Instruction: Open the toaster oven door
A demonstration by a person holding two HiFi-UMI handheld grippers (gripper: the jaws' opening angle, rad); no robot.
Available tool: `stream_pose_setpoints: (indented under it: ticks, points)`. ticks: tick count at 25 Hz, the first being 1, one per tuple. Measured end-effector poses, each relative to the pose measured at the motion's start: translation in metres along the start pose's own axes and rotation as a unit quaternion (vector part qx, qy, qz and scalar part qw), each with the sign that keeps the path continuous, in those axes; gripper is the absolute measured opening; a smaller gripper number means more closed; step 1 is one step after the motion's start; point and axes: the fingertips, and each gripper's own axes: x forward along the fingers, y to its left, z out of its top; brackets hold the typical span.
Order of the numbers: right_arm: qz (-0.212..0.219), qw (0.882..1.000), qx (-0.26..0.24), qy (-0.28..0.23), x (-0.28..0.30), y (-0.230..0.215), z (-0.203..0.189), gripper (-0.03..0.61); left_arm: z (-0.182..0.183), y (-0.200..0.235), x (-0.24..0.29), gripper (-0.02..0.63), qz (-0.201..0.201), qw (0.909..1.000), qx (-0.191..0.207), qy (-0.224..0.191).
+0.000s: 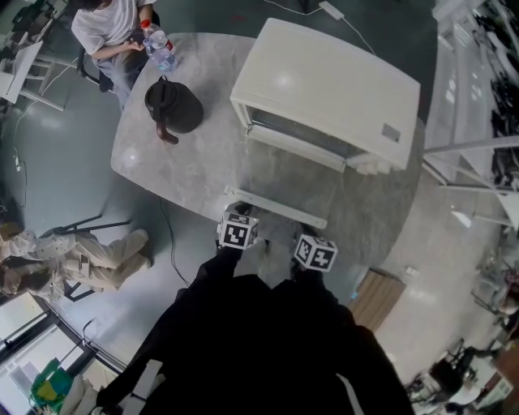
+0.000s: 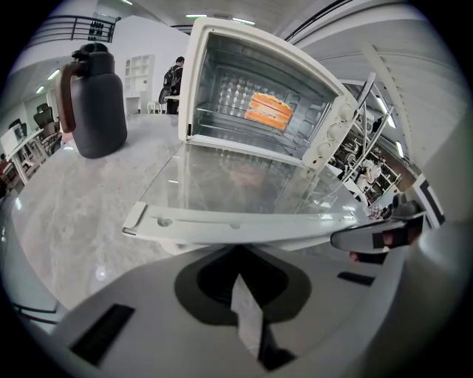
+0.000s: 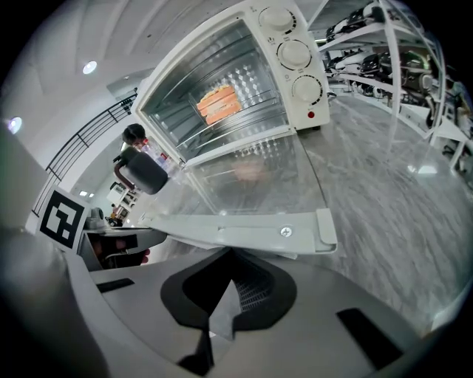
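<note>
On the grey marble table (image 1: 162,162) stands one toaster oven (image 1: 324,89), and its glass door (image 1: 292,174) is already swung down flat toward me from the oven's front. By my judgement the opening is done or all but done.

My left claw (image 2: 238,258) has its jaws together with nothing between them. My right claw (image 3: 224,272) is in the same state, closed and empty.

The relation that governs any coming move: the door's white handle bar (image 2: 244,221) lies straight ahead of both claws and just above their tips. Its long axis runs crosswise, parallel to the oven's front. The left claw sits below the bar's left end and the right claw below its right end. Neither is clearly nearer. I cannot tell whether either touches the bar.

Count:
- One oven, one door and one handle bar.
- Three control knobs (image 3: 294,53), stacked on the oven's right panel.
- One orange item (image 2: 270,111) at the back of the oven's cavity, nature undetermined.
- One black jug (image 1: 173,105), left of the oven.
- One clear bottle (image 1: 160,47), beyond the jug.
- One seated person (image 1: 105,24), at the table's far edge.
</note>
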Motion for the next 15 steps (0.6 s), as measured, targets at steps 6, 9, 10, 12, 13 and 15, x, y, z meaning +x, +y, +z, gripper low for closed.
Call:
stream_pose_setpoints:
  ticks: [6, 9, 10, 12, 13, 15]
  points:
    - [0.018, 0.999, -0.037, 0.005, -0.009, 0.021, -0.007, 0.003, 0.0, -0.009, -0.018, 0.003, -0.001, 0.9999, -0.003, -0.017]
    - [0.028, 0.998, -0.046, -0.013, -0.022, 0.03, 0.004, 0.003, 0.006, -0.009, -0.035, 0.003, 0.004, 0.9995, -0.002, -0.032]
    - [0.03, 0.998, -0.047, -0.02, -0.027, 0.032, 0.01, 0.003, 0.009, -0.008, -0.041, 0.003, 0.006, 0.9992, -0.004, -0.039]
    - [0.035, 0.997, -0.051, -0.037, -0.035, 0.037, 0.023, 0.003, 0.017, -0.005, -0.053, 0.003, 0.008, 0.9983, -0.011, -0.057]
    - [0.04, 0.997, -0.053, -0.047, -0.038, 0.04, 0.031, 0.003, 0.024, -0.004, -0.059, 0.003, 0.01, 0.9975, -0.014, -0.068]
    - [0.05, 0.995, -0.057, -0.068, -0.044, 0.048, 0.048, 0.003, 0.04, -0.002, -0.073, 0.003, 0.013, 0.9956, -0.013, -0.092]
